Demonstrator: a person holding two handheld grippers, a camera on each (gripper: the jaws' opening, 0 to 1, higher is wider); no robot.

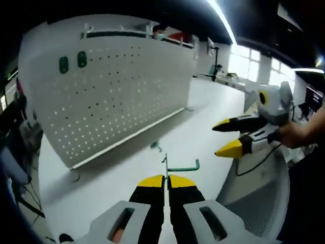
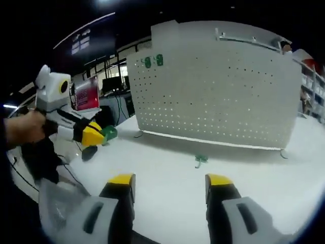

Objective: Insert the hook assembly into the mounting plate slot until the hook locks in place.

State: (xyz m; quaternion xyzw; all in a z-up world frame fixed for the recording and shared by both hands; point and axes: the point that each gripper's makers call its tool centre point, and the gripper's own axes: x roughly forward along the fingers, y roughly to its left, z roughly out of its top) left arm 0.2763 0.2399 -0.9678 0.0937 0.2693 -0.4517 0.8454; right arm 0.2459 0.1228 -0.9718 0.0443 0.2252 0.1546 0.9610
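The left gripper [image 1: 165, 179], jaws pinched on the green hook [image 1: 179, 166], faces the pegboard [image 1: 117, 91] ahead; the right gripper [image 2: 170, 179] hovers spread.

Left gripper [image 1: 166, 179] clamped tight; right gripper [image 2: 170, 179] jaws spread wide.

I see the pegboard [image 2: 218, 86] standing upright on the table [image 2: 167, 188], two hooks [image 2: 153, 61] hung near its upper corner. Another hook [image 2: 201, 159] lies on the table just before the board's foot, between board and my grippers.
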